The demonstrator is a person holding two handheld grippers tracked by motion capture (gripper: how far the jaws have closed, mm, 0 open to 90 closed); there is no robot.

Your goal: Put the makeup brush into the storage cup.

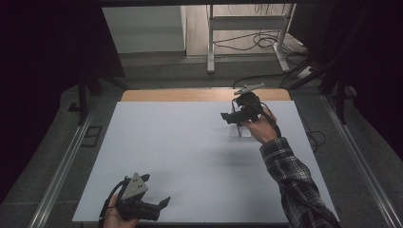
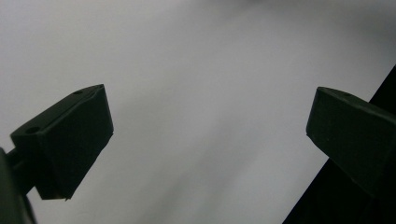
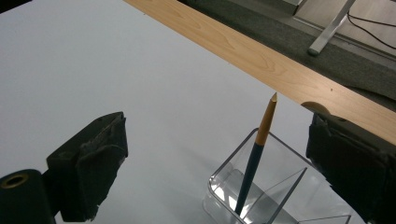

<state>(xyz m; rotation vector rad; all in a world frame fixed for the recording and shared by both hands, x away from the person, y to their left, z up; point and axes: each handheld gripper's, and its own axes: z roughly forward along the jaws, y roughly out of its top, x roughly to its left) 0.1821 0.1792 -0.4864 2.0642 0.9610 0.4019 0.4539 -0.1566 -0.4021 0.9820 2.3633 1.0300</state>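
Clear plastic makes up the small box (image 3: 261, 196) we see in the right gripper view, with thin dividers splitting it into compartments. A pencil (image 3: 256, 156) stands in one of them, leaning slightly, its lower part blue and its upper part plain wood ending in a point. The box sits on the white table (image 1: 180, 152), near the far wooden strip (image 3: 261, 60) along the table's edge.

We see the right gripper (image 1: 236, 116) held just above the box, its jaws spread wide and apart from the pencil, one on each side of the box, gripping nothing. In the high view the box (image 1: 240, 131) is mostly hidden under that gripper.

Our left gripper (image 1: 159, 205) is well away from the box, at the near edge of the table, jaws likewise released and empty over bare white surface.
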